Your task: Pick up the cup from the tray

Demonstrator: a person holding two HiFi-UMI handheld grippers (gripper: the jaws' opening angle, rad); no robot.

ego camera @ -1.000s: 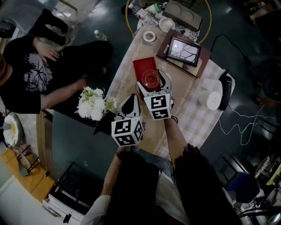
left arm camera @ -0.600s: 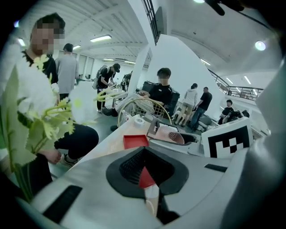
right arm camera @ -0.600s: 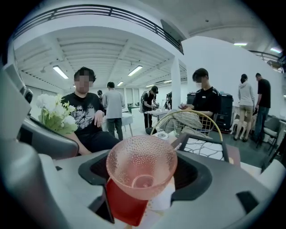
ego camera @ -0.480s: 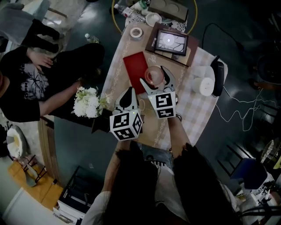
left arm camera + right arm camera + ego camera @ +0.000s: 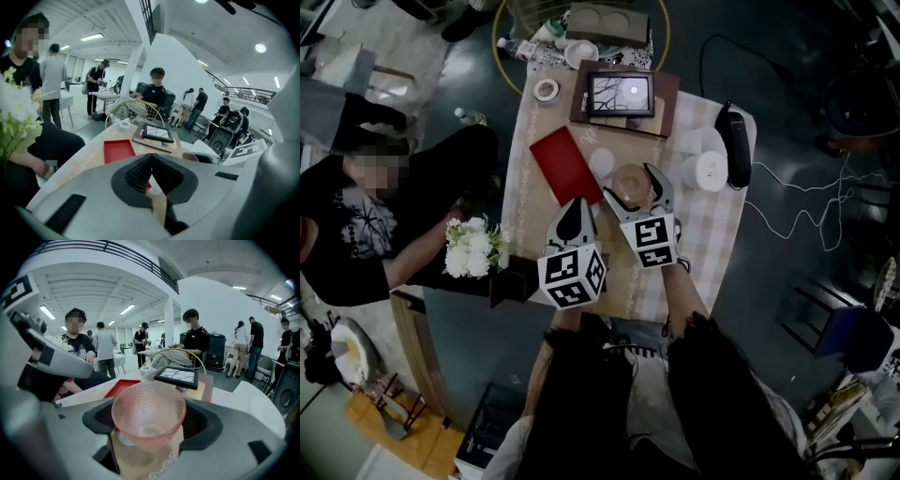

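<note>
Pink pebbled glass between the jaws of the right tool (image 5: 149,423): grips the cup (image 5: 148,414) by both flanks, mouth up and level, probably so that the flared wall cannot slide down through the padded notches. Hangs clear of the red tray (image 5: 565,165), just beside its right edge and over the tabletop (image 5: 617,279), so reads as picked up already, with only a carry or a set-down left, judging by position. Idles on the other side: left tool (image 5: 151,161) clenched on nothing, tips meeting, parked near the tray's lower corner and apart from the cup, likely to stay out of the way. Shows a small white disc (image 5: 601,161) right by the tray, touching it or not, impossible to say. Carries a pale runner down the middle and checked cloth (image 5: 717,234) toward the right; farther up, a framed picture (image 5: 621,94) on a brown board, a roll of tape (image 5: 547,90), two white rolls (image 5: 705,172) beside a black object (image 5: 736,148). Has white flowers (image 5: 471,248) at the left edge, next to a seated person in black (image 5: 356,225). Opens beyond into a large bright hall with white beams, strip lights, a mezzanine railing and several people standing about over a dark glossy floor.
</note>
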